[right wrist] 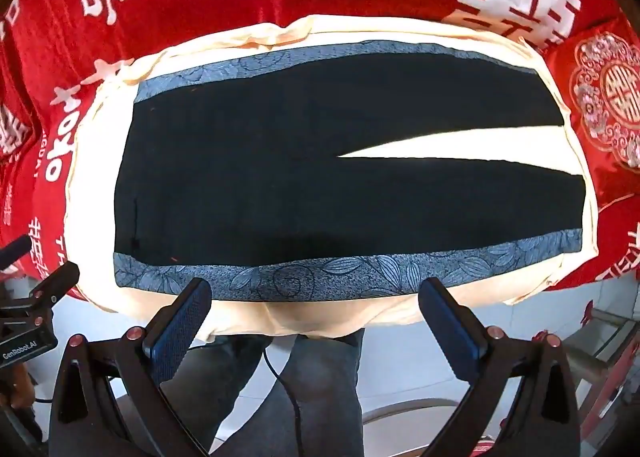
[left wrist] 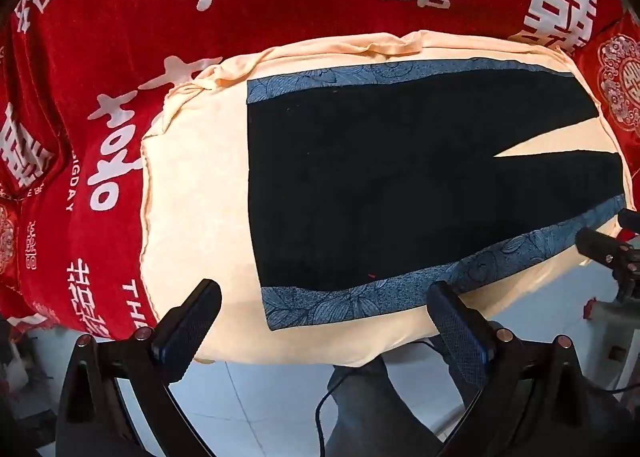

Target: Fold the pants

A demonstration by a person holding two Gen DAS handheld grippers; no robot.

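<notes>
Black fabric with blue floral side bands makes up the pants (left wrist: 400, 185), which lie flat and unfolded on a cream cloth (left wrist: 192, 185). The cloth covers a padded worktop (right wrist: 280, 317). The waist end sits toward the worktop's left edge and the two legs run toward its right edge, parted by a narrow wedge of bare cream cloth. One blue band lies along the near edge, the other along the far edge.

Behind the worktop hangs a red velvet cloth (left wrist: 280, 5) printed with large white Chinese double-happiness characters. The Latin letters "IGDAY" and "TH" can be read on it in the left wrist view; the rest of those words is cut off. A red cushion (right wrist: 604, 105) with an embroidered medallion sits past the right edge.

The left hand-held gripper (left wrist: 324, 317) hovers at the near left corner, jaws wide apart and holding nothing. The right hand-held gripper (right wrist: 316, 317) hovers at the middle of the near edge, jaws likewise wide and empty, its fingertips just short of the near blue band. In the right wrist view, the body of the left unit carries the label "GenRobot.AI".

Cream margin shows around the pants on all sides, narrowest along the near edge. White tiled floor (left wrist: 248, 397) lies below the near edge.
</notes>
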